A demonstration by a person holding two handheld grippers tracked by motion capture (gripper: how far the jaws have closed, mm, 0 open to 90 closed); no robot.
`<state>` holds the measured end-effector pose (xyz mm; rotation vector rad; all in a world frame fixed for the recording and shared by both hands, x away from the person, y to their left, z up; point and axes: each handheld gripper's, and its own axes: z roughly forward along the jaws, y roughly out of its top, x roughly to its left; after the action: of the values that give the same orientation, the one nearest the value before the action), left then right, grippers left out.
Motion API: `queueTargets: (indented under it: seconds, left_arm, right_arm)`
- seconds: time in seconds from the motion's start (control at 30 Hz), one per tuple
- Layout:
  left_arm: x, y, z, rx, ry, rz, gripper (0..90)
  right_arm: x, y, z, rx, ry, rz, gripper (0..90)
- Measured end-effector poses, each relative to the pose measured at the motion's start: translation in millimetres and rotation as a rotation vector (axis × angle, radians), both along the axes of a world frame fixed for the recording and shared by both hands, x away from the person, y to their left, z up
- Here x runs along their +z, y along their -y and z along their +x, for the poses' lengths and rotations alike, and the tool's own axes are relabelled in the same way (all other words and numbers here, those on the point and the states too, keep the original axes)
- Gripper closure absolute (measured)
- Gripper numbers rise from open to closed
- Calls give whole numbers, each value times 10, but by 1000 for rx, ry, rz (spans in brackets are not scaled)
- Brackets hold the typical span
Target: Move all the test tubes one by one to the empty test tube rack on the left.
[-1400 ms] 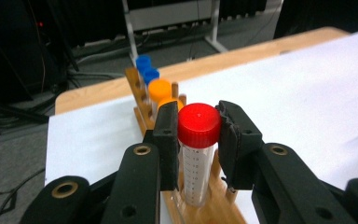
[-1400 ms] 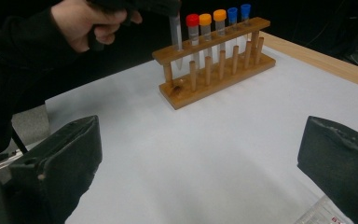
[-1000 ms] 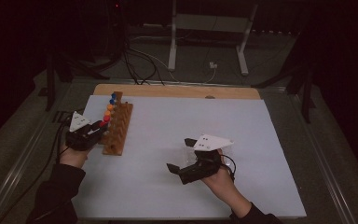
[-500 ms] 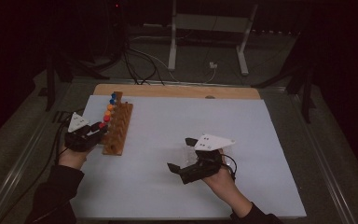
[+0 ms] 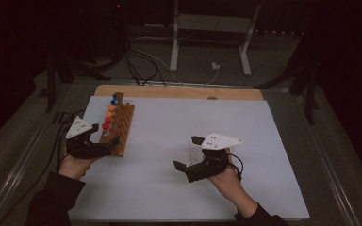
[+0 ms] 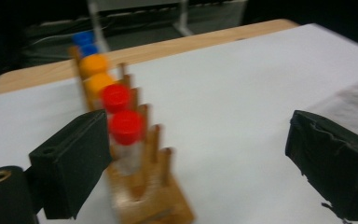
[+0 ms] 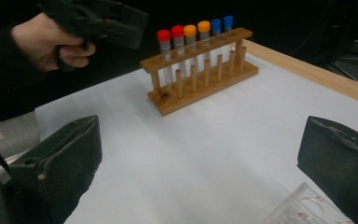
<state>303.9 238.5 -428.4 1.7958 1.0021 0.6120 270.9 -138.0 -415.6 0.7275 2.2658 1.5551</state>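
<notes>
A wooden rack (image 5: 121, 123) stands at the left of the white table sheet (image 5: 179, 188) and holds a row of tubes with blue, orange and red caps. In the left gripper view the nearest red-capped tube (image 6: 126, 128) stands in the rack (image 6: 154, 205), close to the left jaw and untouched. My left gripper (image 5: 104, 136) (image 6: 200, 172) has just been opening and stands open at the rack's near end. My right gripper (image 5: 187, 153) (image 7: 200, 172) is open mid-table and points at the rack (image 7: 200, 88). A clear plastic piece (image 7: 307, 210) lies by its right jaw.
A wooden board edge (image 5: 179, 92) runs along the far side of the sheet. Beyond it are table legs and cables on a dark floor. In the right gripper view the left gripper (image 7: 98, 18) and its hand hover left of the rack.
The left gripper's jaws have opened, and the hand has drawn slightly back and up from the rack's near end. The right hand has stayed still.
</notes>
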Motion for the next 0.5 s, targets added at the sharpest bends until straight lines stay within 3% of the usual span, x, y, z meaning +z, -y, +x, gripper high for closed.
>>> queueTargets:
  seconds: [0.03,0.3,0.33,0.5]
  left_arm:
    - [13,22,-29,-32,2,-5,18]
    - [48,245,-220,-191,18,-33,11]
    - [37,262,-235,-213,14,-48,11]
    - [-78,351,-296,-274,6,-42,7]
  right_arm:
    - [2,12,6,-2,0,0,0]
    - [8,135,48,-38,8,-2,0]
    - [8,154,52,-44,8,-4,0]
    - [0,247,61,-72,14,2,0]
